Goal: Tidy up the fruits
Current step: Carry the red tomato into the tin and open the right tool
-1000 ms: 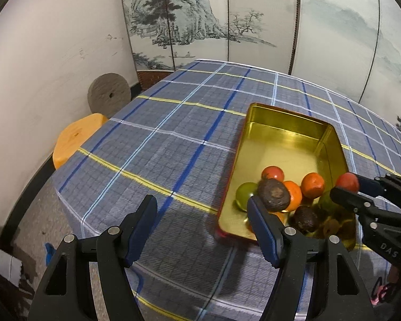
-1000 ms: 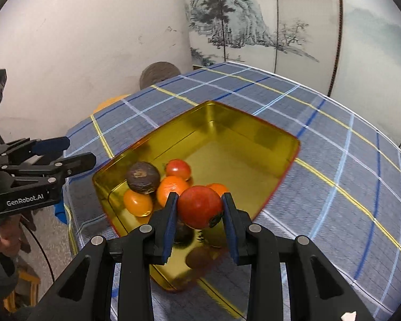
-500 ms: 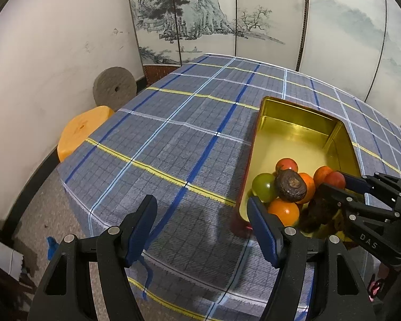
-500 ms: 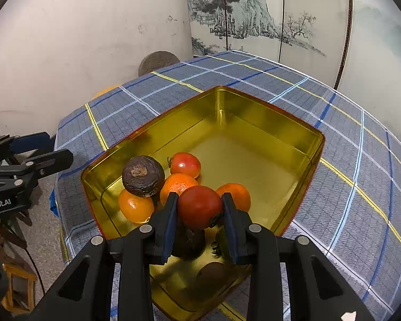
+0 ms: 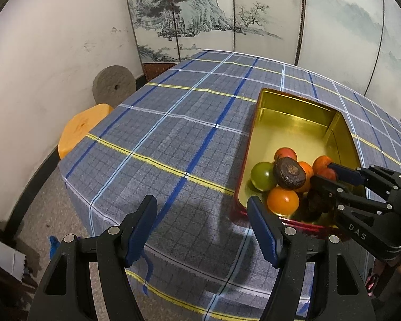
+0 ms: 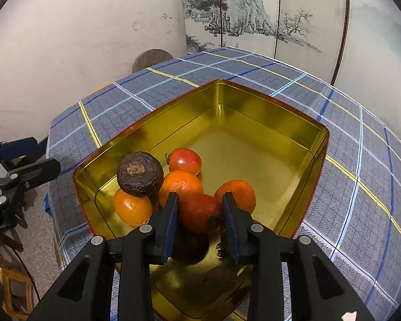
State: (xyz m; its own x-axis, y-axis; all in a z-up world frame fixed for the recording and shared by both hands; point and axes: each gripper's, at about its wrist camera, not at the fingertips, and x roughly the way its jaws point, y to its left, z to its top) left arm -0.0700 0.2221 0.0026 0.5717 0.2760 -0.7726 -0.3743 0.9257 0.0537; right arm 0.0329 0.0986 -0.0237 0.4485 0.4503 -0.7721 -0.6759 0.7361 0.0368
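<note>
A counter (image 5: 173, 133) draped in a grey-blue plaid cloth with yellow, white and blue stripes stands against a scuffed white wall and a folding screen painted with misty mountains and pines (image 5: 200, 16). Beside it on the floor sit an orange wooden stool (image 5: 83, 128) and a round grey stone disc (image 5: 114, 85). A gold rectangular metal tin with a red outer rim (image 6: 280, 123) rests on the cloth, its fruits heaped at the near end: a dark brown wrinkled fruit (image 6: 139, 174) atop orange tangerines (image 6: 132, 208), a red tomato (image 6: 185, 161) behind, a green round fruit (image 5: 262, 175) at the side. The right hand-held gripper (image 6: 200, 214) is clamped on a red tomato (image 6: 197, 212) low over the heap. The left hand-held gripper (image 5: 200, 227) hovers with jaws apart and empty, over the cloth just beside the tin.
</note>
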